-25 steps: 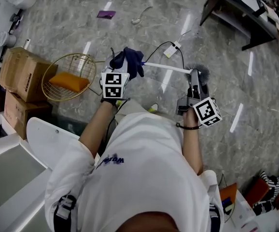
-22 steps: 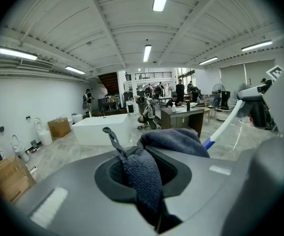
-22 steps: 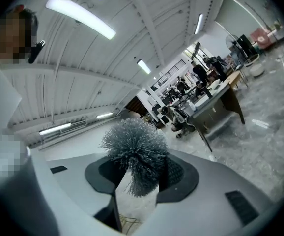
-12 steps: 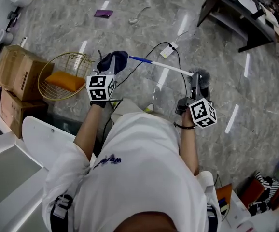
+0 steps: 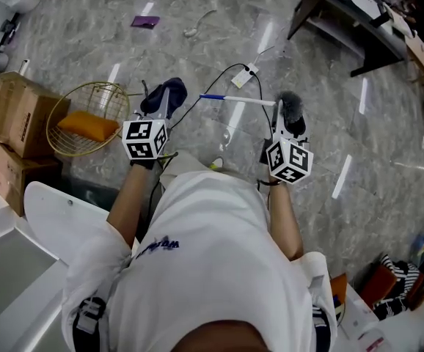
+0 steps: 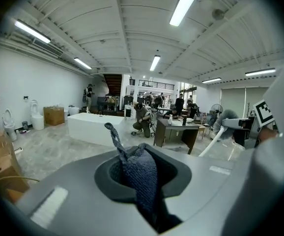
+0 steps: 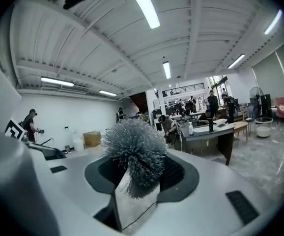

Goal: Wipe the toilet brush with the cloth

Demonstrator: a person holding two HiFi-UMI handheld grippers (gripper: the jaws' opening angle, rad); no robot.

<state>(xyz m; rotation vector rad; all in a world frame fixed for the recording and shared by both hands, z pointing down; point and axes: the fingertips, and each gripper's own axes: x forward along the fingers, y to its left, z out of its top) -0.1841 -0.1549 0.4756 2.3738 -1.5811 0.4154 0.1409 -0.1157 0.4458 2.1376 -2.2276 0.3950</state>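
Between the left gripper point(image 6: 143, 178) jaws, a dark blue cloth point(image 6: 132, 163) is clamped, with one corner sticking up past the tips. Between the right gripper point(image 7: 141, 181) jaws, the grey bristle head of the brush point(image 7: 133, 149) is pinched. The gap below it shows floor point(image 7: 129, 205) and a cable point(image 7: 138, 216).

Neither gripper view shows the full handle. The left gripper view catches only a short white length and the bristle head at far right, beside the right gripper's marker cube point(image 6: 263, 113). The head view shows the whole handle point(image 5: 245, 100). It runs from the right gripper toward the left one and ends in a blue tip. That tip lies near the cloth with bare floor between them, so cloth and brush do not touch.

Left of the left gripper, a basket point(image 5: 117, 94) stands on the floor with an orange pad point(image 5: 87, 125) in it.
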